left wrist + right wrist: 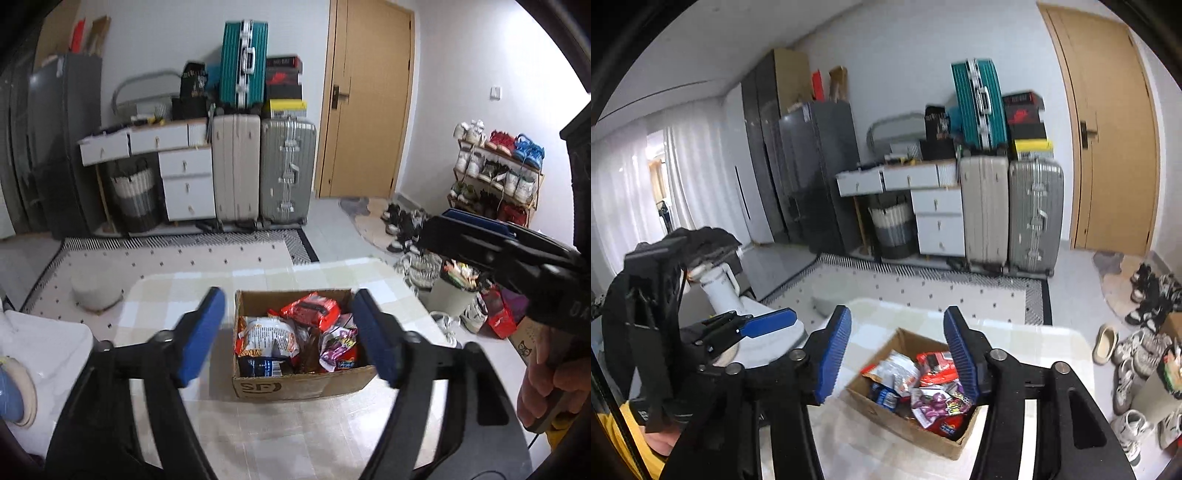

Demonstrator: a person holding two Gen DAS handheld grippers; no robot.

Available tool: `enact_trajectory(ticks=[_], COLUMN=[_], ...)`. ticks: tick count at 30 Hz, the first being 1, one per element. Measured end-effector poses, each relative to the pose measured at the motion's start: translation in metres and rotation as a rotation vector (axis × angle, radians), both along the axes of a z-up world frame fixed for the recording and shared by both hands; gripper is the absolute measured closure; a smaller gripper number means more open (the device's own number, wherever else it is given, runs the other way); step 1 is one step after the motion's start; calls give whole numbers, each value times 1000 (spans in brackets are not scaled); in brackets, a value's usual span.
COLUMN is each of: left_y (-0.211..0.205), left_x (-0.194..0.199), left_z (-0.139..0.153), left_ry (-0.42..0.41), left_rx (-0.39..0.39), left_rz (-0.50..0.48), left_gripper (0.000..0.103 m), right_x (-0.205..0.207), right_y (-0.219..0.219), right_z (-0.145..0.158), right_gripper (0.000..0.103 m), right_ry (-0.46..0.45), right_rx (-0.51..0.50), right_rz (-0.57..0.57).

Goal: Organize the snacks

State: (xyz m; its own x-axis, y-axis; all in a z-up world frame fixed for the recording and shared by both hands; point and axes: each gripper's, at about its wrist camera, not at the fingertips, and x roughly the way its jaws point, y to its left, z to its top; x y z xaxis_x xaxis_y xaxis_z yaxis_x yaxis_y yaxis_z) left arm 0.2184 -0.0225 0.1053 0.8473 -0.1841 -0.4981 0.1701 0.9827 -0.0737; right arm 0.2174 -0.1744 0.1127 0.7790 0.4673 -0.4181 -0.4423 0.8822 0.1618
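My left gripper (291, 334) has its jaws apart with nothing between the blue pads; through the gap I look down on the cardboard box (299, 384), which sits on the checked table (295, 435) and is filled with snack packets. A red packet (312, 308) lies on top towards the far wall, a white crumpled bag (267, 332) to its left, a purple packet (340, 341) at the right. From this side my right gripper (476, 229) pokes in at the edge, the person's hand (550, 380) round its handle; I cannot tell its jaw state here.

From the right wrist, my right gripper (897, 354) also stands apart and empty, raised clear above the box's near corner. The box (905, 424) is seen cornerwise, packets piled loosely inside it. My left gripper (764, 326) shows at the left, its blue pad pointing towards the table. I judge both hang back above the box because the snacks are already gathered in it.
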Motion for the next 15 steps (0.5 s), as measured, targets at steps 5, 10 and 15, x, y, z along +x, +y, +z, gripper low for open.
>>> enact_trajectory(ticks=[5, 10, 15], left_y=[0, 9, 21], left_x=[-62, -120, -186], left_z=[40, 72, 95], left_ry=[-85, -134, -225], left_rx=[12, 6, 18], left_rz=[26, 51, 92], left_gripper=[22, 17, 0], right_x=[-53, -112, -163], right_y=[4, 5, -3], right_z=[33, 57, 68], right_gripper=[31, 17, 2], right_ry=[-100, -197, -261], right_rx=[-15, 0, 28], right_rz=[7, -14, -51])
